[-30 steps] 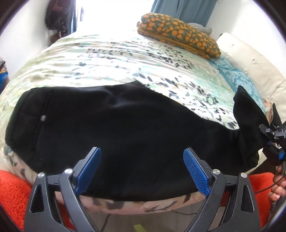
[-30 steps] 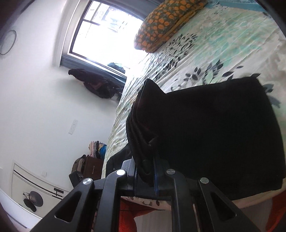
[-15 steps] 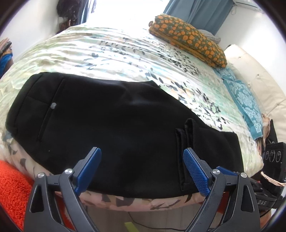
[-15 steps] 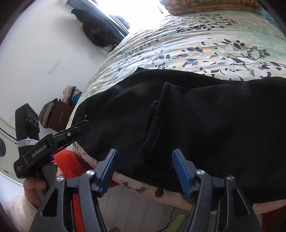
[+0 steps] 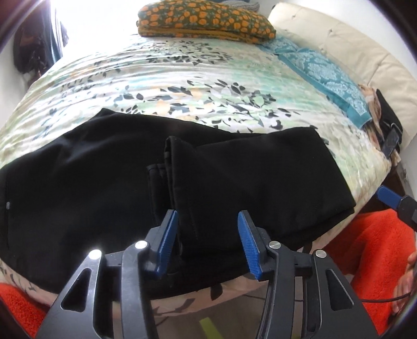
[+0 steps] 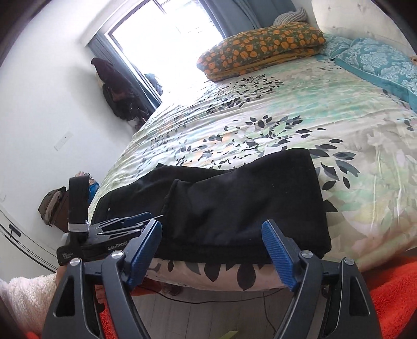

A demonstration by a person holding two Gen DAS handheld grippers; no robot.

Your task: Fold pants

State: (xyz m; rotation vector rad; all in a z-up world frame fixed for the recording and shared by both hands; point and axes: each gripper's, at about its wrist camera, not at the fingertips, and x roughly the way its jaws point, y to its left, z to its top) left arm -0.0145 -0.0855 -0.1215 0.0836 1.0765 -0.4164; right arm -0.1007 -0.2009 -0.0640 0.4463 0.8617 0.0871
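Black pants [image 5: 104, 167] lie flat along the near edge of the bed, with the leg ends folded over onto the middle; the hem edge [image 5: 169, 156] runs across them. They also show in the right wrist view [image 6: 234, 198]. My left gripper [image 5: 207, 242] is open and empty, its jaws straddling the folded layer's near edge just right of the hem. My right gripper [image 6: 212, 250] is open and empty, in front of the pants' folded right end. The left gripper also shows at the left of the right wrist view [image 6: 122, 224].
A floral bedspread [image 5: 182, 78] covers the bed. An orange-patterned folded blanket [image 5: 206, 24] and a teal pillow [image 5: 328, 70] lie at the far side by a cream headboard [image 5: 351, 44]. Orange cloth [image 5: 378, 247] hangs below the bed edge. A phone [image 5: 391, 140] sits at the right.
The right gripper carried the leg ends over the pants, let go and opened, then drew back right. The left gripper moved right to the folded layer's near edge.
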